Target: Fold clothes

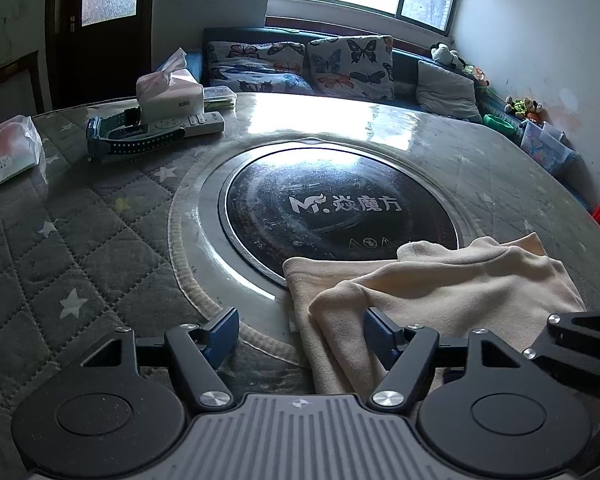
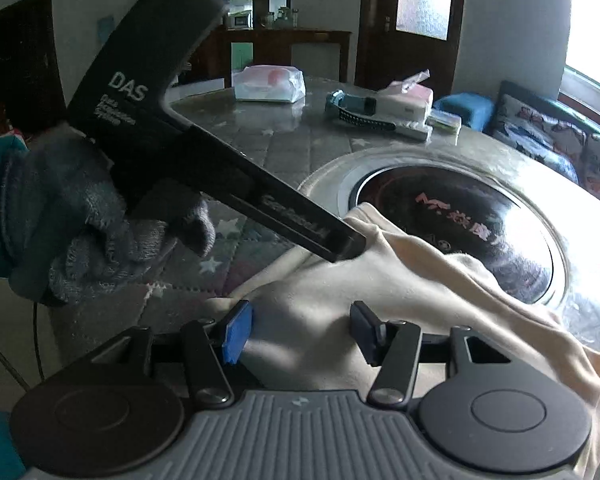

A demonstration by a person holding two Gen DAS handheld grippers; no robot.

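**Cream garment lying at the tabletop's near edge**

A living room with a window, a sofa (image 1: 300, 64) with butterfly cushions and a dark door is showing behind a round tabletop (image 1: 80, 240) covered in grey star-quilted cloth, with a black hotplate (image 1: 320, 216) set in its middle. A cream garment (image 1: 440, 288) is lying rumpled at the near edge, partly overlapping the hotplate's rim.

The left hand-held gripper (image 1: 300, 332) is hanging just above the garment's left edge, its blue pads spread and gripping nothing. In the right wrist view, a gloved hand (image 2: 92, 216) is holding that gripper's handle.

The right hand-held gripper (image 2: 300, 328) is hovering over the garment's middle, its jaws also apart, with cloth below them but nothing pinched.

Further back, tissue packs (image 1: 4, 152), a remote (image 1: 196, 122) and a blue watch (image 1: 116, 136) are sitting together on the tabletop.
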